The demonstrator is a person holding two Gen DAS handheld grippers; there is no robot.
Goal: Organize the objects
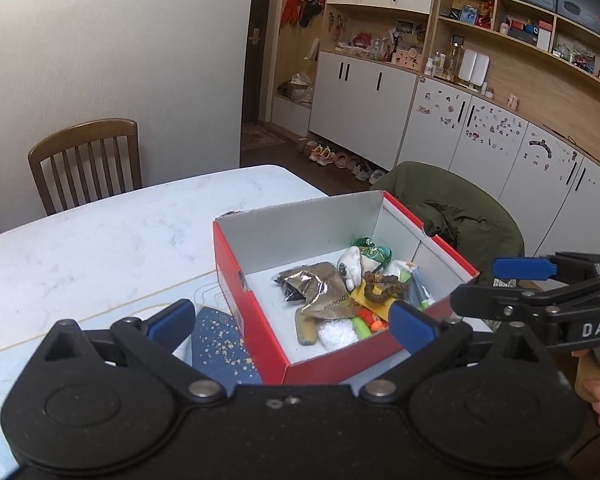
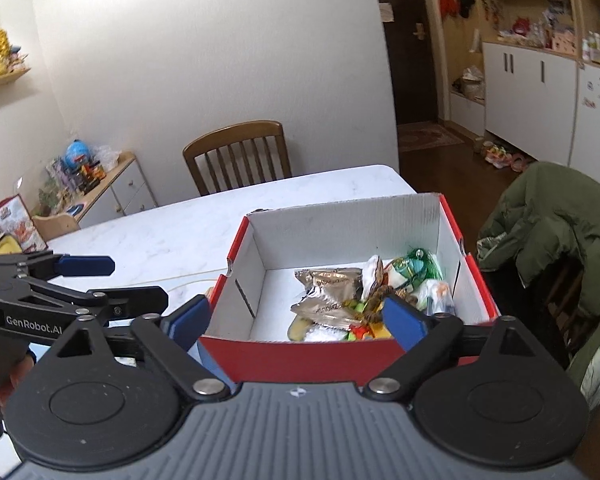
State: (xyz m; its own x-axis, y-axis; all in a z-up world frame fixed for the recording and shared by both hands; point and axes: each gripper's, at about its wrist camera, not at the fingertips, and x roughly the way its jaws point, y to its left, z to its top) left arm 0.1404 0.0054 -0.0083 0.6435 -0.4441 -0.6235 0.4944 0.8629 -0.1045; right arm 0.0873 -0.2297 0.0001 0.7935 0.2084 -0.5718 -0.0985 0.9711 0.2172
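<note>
A red shoebox [image 1: 236,284] [image 2: 300,354] with a white inside stands on the marble table [image 1: 112,232] [image 2: 160,236]. Several small things lie in its right half: foil packets [image 1: 320,284] [image 2: 332,292], a white plush toy [image 1: 350,264], a green ornament [image 1: 374,248] [image 2: 418,266] and a brown bead bracelet [image 1: 382,290]. A dark blue card with gold specks [image 1: 220,346] lies against the box's left side. My left gripper [image 1: 292,322] [image 2: 120,282] is open above the box's near left corner. My right gripper [image 2: 298,320] [image 1: 500,285] is open over the box's near wall. Both are empty.
A wooden chair [image 1: 86,160] [image 2: 240,152] stands at the table's far side. Another chair, draped with a green jacket [image 1: 460,208] [image 2: 560,220], is right of the box. A pale blue mat [image 1: 16,364] covers the near table. White cabinets [image 1: 360,96] line the far wall.
</note>
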